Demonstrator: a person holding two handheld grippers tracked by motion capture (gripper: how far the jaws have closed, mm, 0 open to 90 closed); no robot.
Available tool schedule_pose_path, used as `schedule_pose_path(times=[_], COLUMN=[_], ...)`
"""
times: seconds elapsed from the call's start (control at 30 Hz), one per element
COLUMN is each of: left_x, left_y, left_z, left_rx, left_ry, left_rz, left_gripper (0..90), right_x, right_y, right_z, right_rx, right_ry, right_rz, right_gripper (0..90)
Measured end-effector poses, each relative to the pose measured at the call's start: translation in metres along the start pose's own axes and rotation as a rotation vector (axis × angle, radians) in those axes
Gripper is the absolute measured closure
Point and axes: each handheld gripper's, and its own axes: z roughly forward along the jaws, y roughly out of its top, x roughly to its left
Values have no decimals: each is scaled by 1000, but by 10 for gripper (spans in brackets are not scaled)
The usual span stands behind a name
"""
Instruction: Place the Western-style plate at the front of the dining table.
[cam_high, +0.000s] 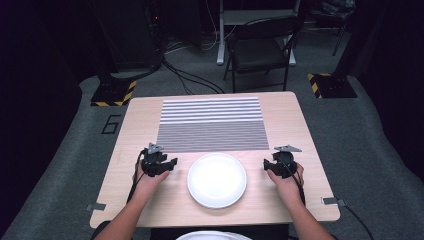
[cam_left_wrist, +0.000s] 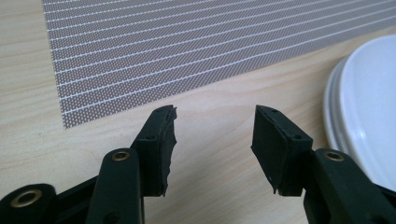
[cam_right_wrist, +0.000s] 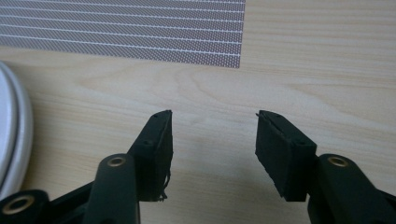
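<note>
A white plate (cam_high: 217, 179) lies on the wooden table (cam_high: 130, 130) near its front edge, between my two hands. My left gripper (cam_high: 170, 163) rests just left of the plate, jaws apart with only bare wood between them (cam_left_wrist: 215, 140); the plate's rim (cam_left_wrist: 355, 107) shows at the right of the left gripper view. My right gripper (cam_high: 267, 165) sits just right of the plate, jaws likewise apart over bare wood (cam_right_wrist: 214, 144), with the plate's edge (cam_right_wrist: 14, 140) at the left of the right gripper view.
A grey striped placemat (cam_high: 212, 124) covers the far middle of the table. Another white plate's rim (cam_high: 212, 235) peeks in at the bottom edge. A folding chair (cam_high: 260, 47) and stand bases with hazard tape (cam_high: 114, 93) stand on the floor beyond.
</note>
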Motion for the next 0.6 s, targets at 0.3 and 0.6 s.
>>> schedule_pose_path(times=[0.3, 0.6], left_x=[-5, -16], left_y=[6, 11], left_z=[-15, -20], left_rx=[-44, -46], left_ry=[-22, -55], left_rz=[-29, -45], left_gripper=[532, 539], right_x=[6, 24], right_y=[8, 10], right_z=[-20, -35], right_rx=[-28, -51], right_ry=[25, 90], right_rz=[28, 28], right_gripper=[504, 505])
